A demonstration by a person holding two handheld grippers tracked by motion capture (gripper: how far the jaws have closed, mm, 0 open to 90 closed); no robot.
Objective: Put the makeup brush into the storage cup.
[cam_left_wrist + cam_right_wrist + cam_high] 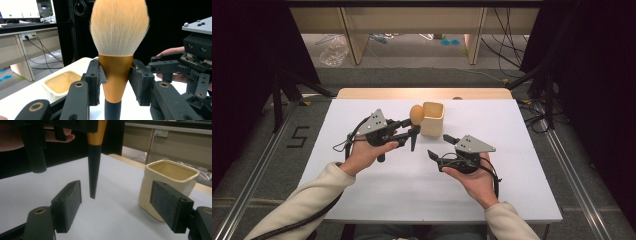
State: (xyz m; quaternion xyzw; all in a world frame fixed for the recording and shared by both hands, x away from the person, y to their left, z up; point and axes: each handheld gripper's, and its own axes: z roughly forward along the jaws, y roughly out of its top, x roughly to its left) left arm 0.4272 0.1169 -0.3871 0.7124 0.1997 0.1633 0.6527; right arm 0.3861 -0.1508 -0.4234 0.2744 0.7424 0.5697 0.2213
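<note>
Brush (416,116) stands upright, pinched by the left tool (408,131) — beside the cup (432,119), tip above bare counter (362,190). Right tool (440,148) is spread, holding nothing.

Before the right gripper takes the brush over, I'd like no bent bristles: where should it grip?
Probably the dark tapered handle below the left gripper, coming in level from the side. The brush hangs upright, bristles up, handle tip clear of the table, and the right gripper stands open facing it.
</note>
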